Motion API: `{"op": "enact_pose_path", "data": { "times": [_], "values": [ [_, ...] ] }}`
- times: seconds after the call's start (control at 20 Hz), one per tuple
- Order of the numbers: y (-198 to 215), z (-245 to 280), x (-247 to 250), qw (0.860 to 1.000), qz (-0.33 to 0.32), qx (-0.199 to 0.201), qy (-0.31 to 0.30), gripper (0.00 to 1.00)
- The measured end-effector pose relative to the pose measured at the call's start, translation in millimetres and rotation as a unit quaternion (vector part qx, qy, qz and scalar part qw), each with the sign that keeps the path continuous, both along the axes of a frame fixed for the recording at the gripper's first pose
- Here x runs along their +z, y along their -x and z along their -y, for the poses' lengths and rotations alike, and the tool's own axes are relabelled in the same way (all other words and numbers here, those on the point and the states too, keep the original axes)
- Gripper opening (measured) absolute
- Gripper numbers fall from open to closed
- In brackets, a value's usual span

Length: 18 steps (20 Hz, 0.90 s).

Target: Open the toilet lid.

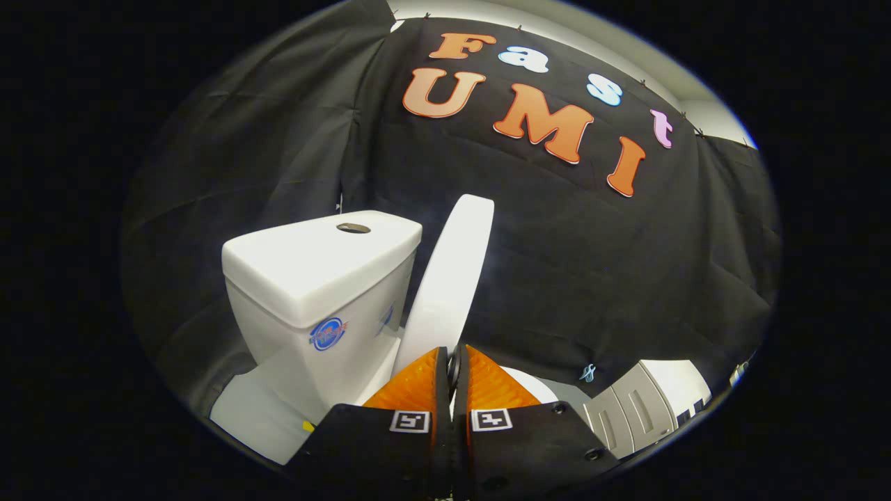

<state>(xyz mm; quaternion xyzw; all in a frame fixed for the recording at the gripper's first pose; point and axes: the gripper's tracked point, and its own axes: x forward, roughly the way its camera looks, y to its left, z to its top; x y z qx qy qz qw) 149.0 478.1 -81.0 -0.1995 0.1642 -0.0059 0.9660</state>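
The glossy white oval plastic toilet lid point(449, 278) stands raised, nearly upright, its top edge close beside the right side of the white ceramic cistern point(321, 285), so the opening looks largely done. What seems left is to tip the lid the last bit back until it rests, then let go.

The gripper point(456, 369) sits near, just below the lid's lower edge. Its fingers are pressed almost together with only a thin dark slit between them; whether the lid's rim is pinched in that slit I cannot tell.

On the cistern's flat top sits a round metal flush button point(353, 227), and a blue round sticker point(328, 334) marks its front face. To the near right stands a pale grey ribbed plastic unit point(630, 410), well apart from the lid. Nothing appears to block the lid's way back except the cistern itself, which will stop it.
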Motion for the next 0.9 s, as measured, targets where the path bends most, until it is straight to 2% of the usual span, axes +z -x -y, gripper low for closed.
{"op": "enact_pose_path", "data": {
  "times": [0.2, 0.55, 0.7, 0.9],
  "values": [
    [-2.0, -22.6, -2.7, 1.0, 0.002, 0.017, -0.006, 0.08],
    [-3.1, -55.5, -11.5, 0.999, 0.009, 0.035, 0.023, 0.08],
    [-3.2, -54.0, -10.5, 0.999, 0.014, 0.029, 0.039, 0.08],
    [-6.0, -50.0, -11.8, 0.999, 0.007, 0.03, 0.024, 0.08]
  ]
}}
